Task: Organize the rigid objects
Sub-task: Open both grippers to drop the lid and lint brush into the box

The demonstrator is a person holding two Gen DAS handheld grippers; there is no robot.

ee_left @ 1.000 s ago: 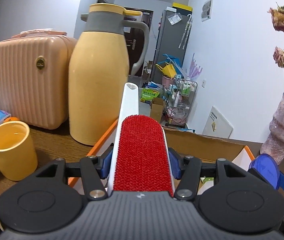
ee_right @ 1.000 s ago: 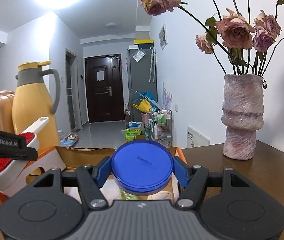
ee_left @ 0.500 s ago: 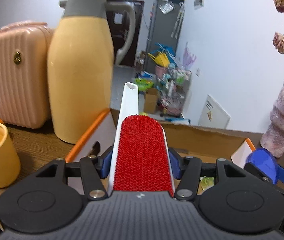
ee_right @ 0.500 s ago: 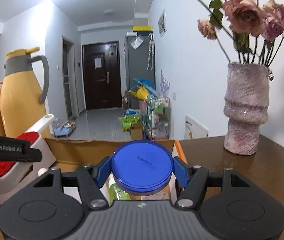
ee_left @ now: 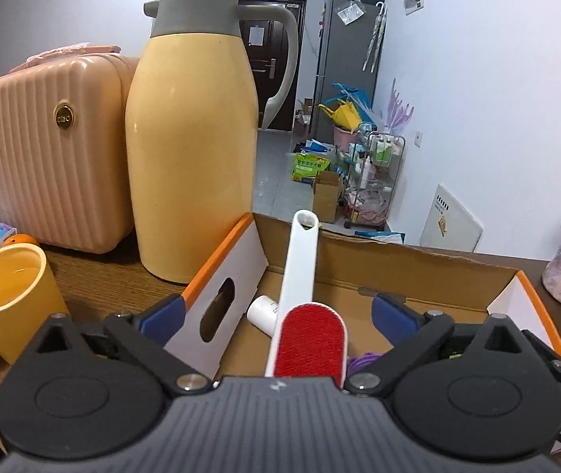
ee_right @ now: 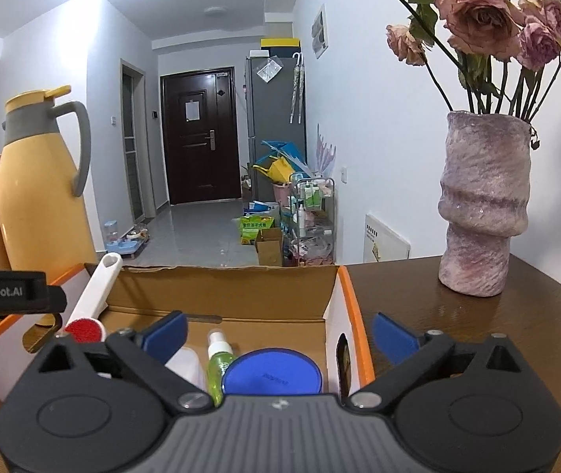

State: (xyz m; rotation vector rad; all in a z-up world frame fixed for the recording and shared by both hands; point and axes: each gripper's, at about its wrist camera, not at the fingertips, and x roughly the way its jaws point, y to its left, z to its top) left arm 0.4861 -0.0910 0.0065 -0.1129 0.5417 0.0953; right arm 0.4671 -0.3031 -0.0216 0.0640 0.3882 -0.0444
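Note:
An open cardboard box [ee_left: 418,272] [ee_right: 225,287] with orange-edged flaps stands on the wooden table. A white lint brush with a red pad [ee_left: 308,335] [ee_right: 83,329] lies inside it, its handle leaning on the far wall. My left gripper [ee_left: 276,311] hangs above it, jaws opening wide, pads clear of the brush. A blue round lid [ee_right: 272,372] rests in the box beside a green spray bottle [ee_right: 217,358] and a white bottle [ee_left: 262,311]. My right gripper [ee_right: 278,333] hovers over the lid, jaws opening, touching nothing.
A tall yellow thermos jug [ee_left: 191,138] and a pink ribbed case [ee_left: 43,157] stand left of the box, with a yellow mug [ee_left: 8,295] nearer. A pink vase [ee_right: 481,205] of dried roses stands on the table to the right.
Both grippers let go: the lint brush dropped from the left jaws into the box, and the blue lid dropped from the right jaws into it. Both pairs of jaws spread wide.

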